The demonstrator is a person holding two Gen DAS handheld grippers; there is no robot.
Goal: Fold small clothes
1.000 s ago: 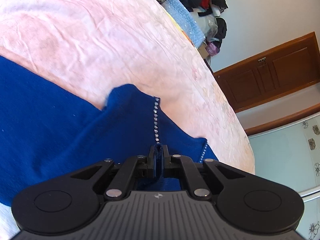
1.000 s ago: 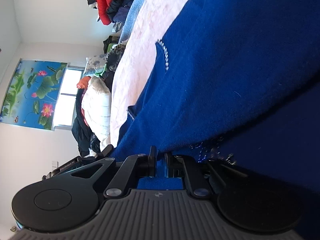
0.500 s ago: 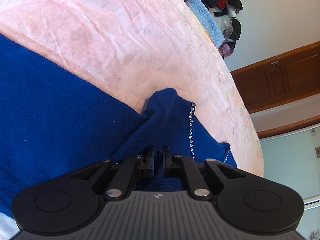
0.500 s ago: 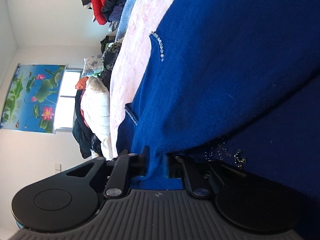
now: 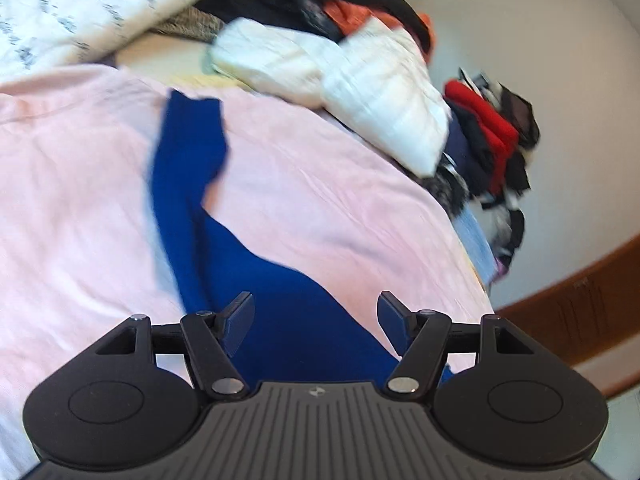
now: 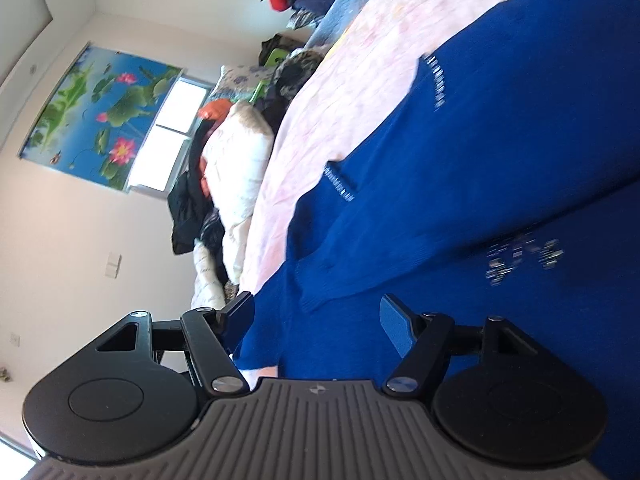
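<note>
A royal-blue knit garment (image 5: 280, 300) with rhinestone trim lies on a pink bedsheet (image 5: 80, 220). In the left wrist view one blue sleeve (image 5: 188, 152) stretches away across the sheet. My left gripper (image 5: 316, 316) is open and empty just above the garment's near part. In the right wrist view the garment (image 6: 500, 152) fills the right side, with a folded layer and rhinestone rows (image 6: 438, 84). My right gripper (image 6: 318, 316) is open and empty over the garment's edge.
A white padded jacket (image 5: 380, 92) and a pile of dark and red clothes (image 5: 492, 136) lie at the far side of the bed. A wooden door (image 5: 580, 312) is at the right. A lotus picture (image 6: 104, 112) and a window (image 6: 172, 136) are on the wall.
Both grippers have opened and let go of the blue garment. The left gripper has swung to face along the bed toward the clothes pile; the right has drawn back a little.
</note>
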